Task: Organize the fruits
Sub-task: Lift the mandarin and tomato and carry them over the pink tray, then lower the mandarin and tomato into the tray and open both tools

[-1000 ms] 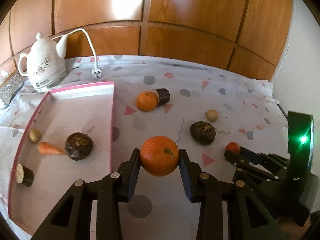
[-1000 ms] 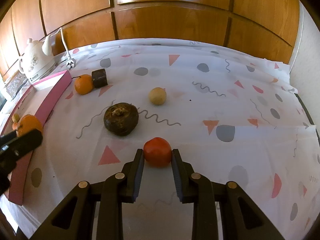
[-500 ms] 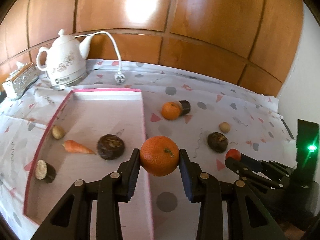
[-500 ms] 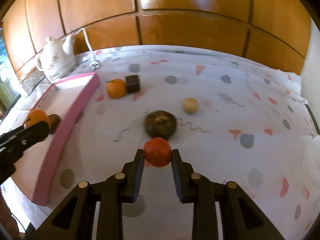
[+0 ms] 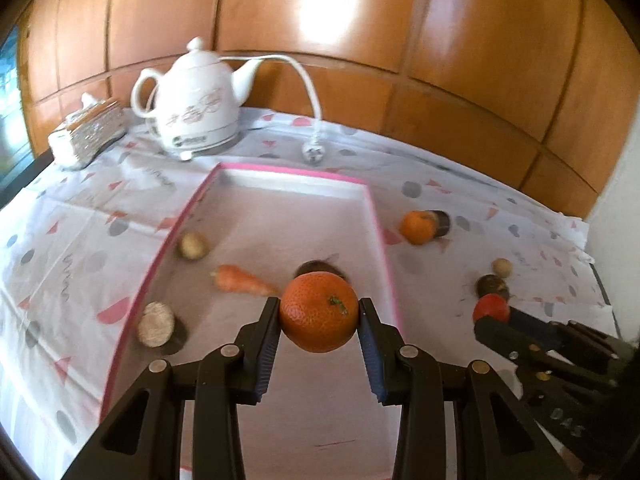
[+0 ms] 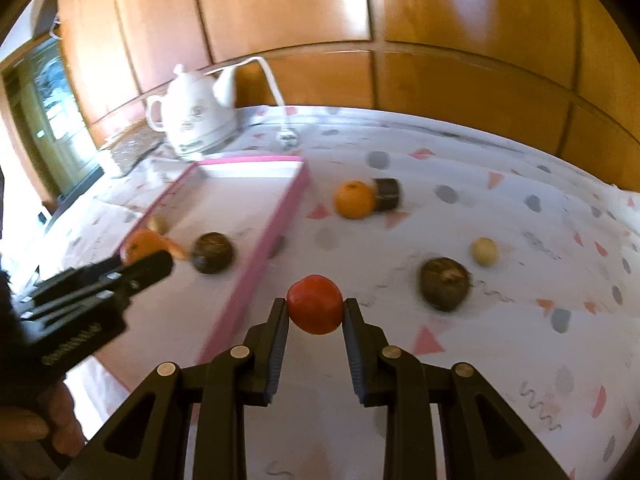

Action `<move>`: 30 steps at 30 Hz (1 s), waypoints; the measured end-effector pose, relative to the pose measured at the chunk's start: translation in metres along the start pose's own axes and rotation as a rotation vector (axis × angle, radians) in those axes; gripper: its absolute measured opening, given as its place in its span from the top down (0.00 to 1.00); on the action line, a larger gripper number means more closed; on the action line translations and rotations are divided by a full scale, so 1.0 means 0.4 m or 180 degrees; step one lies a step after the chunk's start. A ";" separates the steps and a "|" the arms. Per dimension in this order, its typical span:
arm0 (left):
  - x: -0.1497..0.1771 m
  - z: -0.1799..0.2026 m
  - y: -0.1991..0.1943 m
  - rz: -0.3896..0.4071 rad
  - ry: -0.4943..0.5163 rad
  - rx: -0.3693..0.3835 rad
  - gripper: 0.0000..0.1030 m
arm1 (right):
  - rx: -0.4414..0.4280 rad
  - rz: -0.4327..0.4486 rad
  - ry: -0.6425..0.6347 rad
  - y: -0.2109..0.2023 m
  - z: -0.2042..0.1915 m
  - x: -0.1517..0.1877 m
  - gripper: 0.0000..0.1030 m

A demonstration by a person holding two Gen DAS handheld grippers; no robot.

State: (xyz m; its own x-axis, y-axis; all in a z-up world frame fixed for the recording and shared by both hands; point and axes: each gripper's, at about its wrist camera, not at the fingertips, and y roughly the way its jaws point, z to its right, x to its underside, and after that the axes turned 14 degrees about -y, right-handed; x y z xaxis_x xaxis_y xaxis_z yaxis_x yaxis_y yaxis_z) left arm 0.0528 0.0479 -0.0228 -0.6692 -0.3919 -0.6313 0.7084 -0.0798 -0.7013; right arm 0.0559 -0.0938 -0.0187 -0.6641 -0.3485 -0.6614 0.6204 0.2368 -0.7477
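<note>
My left gripper (image 5: pixel 319 312) is shut on an orange (image 5: pixel 319 311) and holds it above the pink-rimmed white tray (image 5: pixel 372 216). In the tray lie a carrot (image 5: pixel 242 280), a pale small round fruit (image 5: pixel 193 245), a dark cut piece (image 5: pixel 156 324) and a dark round fruit (image 5: pixel 316 268) half hidden behind the orange. My right gripper (image 6: pixel 315 310) is shut on a red tomato (image 6: pixel 315 309), above the cloth just right of the tray's pink wall (image 6: pixel 264 252). On the cloth remain a second orange (image 6: pixel 355 199), a dark block (image 6: pixel 387 193), a dark round fruit (image 6: pixel 444 283) and a pale ball (image 6: pixel 485 251).
A white kettle (image 5: pixel 196 102) with its cord and plug (image 5: pixel 314 152) stands behind the tray, beside a silvery box (image 5: pixel 86 132). Wooden panels (image 5: pixel 360 40) close off the back. The patterned cloth (image 6: pixel 520 208) covers the table. A person's hand (image 6: pixel 28 428) holds the left gripper.
Both grippers moved left with their fruit. The orange went from over the cloth to over the tray. The tomato rose off the cloth and came close to the tray's right wall.
</note>
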 end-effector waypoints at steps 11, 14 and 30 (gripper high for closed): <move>-0.008 -0.109 -0.019 0.0087 -0.0225 -0.0217 0.63 | -0.0343 0.0063 -0.0347 0.007 -0.108 -0.071 0.73; -0.015 -0.120 -0.024 0.0108 -0.0262 -0.0217 0.63 | -0.0398 0.0052 -0.0386 0.017 -0.130 -0.087 0.73; -0.019 -0.145 -0.029 0.0103 -0.0373 -0.0264 0.62 | -0.0477 -0.0011 -0.0420 0.067 -0.191 -0.121 0.72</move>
State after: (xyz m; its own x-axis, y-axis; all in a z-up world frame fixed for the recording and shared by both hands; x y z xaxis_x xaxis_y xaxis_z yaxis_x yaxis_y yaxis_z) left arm 0.0368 0.1050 -0.0291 -0.6121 -0.4978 -0.6144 0.7049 0.0086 -0.7093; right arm 0.0729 -0.0014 -0.0114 -0.5995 -0.4630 -0.6529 0.5427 0.3644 -0.7568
